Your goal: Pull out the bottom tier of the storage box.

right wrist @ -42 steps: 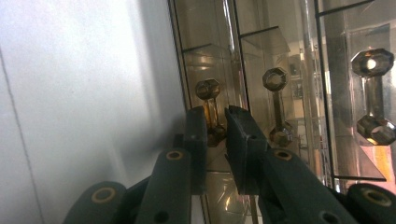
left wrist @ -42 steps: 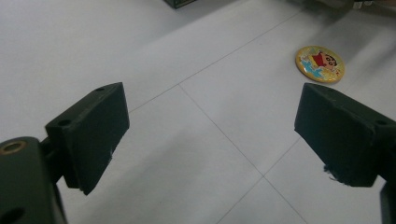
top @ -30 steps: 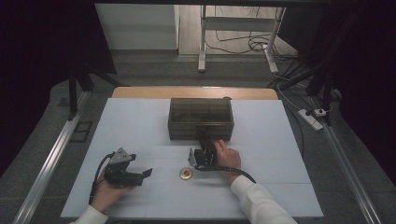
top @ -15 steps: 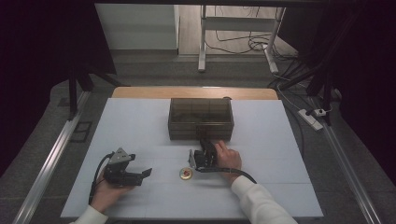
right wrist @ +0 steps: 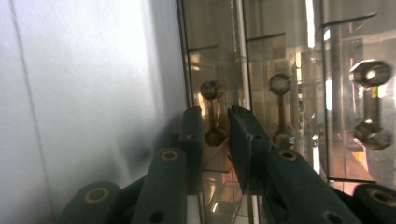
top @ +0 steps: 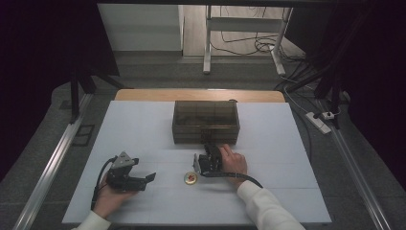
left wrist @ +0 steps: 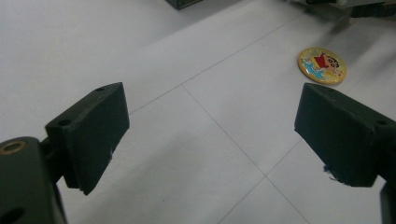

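Nearest the person, the left hand-held gripper rests low over the white bench with its jaws spread wide and nothing between them. Ahead of it in the left gripper view lies a round yellow cartoon badge flat on the bench, well apart from those jaws.

Just beyond the badge, the right hand-held gripper points at the front wall of the smoky transparent compartment box – its tips right up against it. Its jaws stand almost closed (they have just been opening a little), with only a narrow gap; behind that gap shows a brass latch piece on the box – whether the pads touch it cannot be told.
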Motion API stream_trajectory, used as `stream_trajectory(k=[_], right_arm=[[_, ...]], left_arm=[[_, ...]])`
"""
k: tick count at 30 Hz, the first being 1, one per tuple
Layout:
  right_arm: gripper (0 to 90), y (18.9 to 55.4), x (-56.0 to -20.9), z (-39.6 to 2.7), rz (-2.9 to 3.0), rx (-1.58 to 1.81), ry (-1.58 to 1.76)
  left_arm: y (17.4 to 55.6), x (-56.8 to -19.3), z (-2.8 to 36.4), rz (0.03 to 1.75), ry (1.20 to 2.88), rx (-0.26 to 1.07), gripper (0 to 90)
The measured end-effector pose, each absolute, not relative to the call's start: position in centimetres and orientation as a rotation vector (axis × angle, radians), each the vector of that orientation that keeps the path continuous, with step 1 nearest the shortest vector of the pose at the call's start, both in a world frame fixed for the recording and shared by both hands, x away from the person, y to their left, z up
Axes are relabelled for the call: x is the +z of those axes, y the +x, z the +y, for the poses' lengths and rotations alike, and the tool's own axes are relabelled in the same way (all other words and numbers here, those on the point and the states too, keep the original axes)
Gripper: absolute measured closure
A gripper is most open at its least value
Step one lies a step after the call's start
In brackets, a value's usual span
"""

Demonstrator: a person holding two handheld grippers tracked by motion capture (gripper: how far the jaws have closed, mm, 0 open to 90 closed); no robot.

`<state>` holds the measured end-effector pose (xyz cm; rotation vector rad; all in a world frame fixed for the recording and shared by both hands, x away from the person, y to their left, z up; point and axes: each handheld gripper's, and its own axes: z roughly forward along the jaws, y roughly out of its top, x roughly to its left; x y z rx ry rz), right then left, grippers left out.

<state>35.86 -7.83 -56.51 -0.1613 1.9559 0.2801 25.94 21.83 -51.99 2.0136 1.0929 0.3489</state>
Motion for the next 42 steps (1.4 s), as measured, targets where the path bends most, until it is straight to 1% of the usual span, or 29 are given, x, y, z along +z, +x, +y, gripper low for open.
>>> stream_trajectory(k=[3, 6, 15, 32, 36, 40, 42], right_arm=[[78.1, 35.9, -56.6, -7.8, 1.937, 0.273, -0.178], [79.5, 35.9, -56.8, -7.7, 1.919, 0.269, -0.184], [80.8, 35.6, -56.5, -7.7, 1.916, 0.260, -0.178], [79.8, 34.7, -56.5, -7.7, 1.938, 0.262, -0.171], [78.9, 34.7, -56.5, -7.8, 1.950, 0.275, -0.170], [75.3, 34.6, -56.1, -7.8, 1.968, 0.300, -0.159], [75.1, 34.6, -55.9, -7.8, 1.976, 0.315, -0.159]], left_arm=[[26.0, -52.0, 21.8, 1.093, 2.013, 0.348, 9.8], [25.9, -52.0, 21.8, 1.091, 2.014, 0.348, 9.8], [26.0, -52.0, 21.9, 1.095, 2.009, 0.349, 9.8], [25.9, -52.0, 22.0, 1.096, 2.011, 0.352, 9.4], [25.9, -52.0, 21.9, 1.095, 2.012, 0.352, 9.4], [25.9, -52.0, 21.9, 1.096, 2.010, 0.351, 9.4], [25.9, -52.0, 21.9, 1.096, 2.010, 0.351, 9.4]])
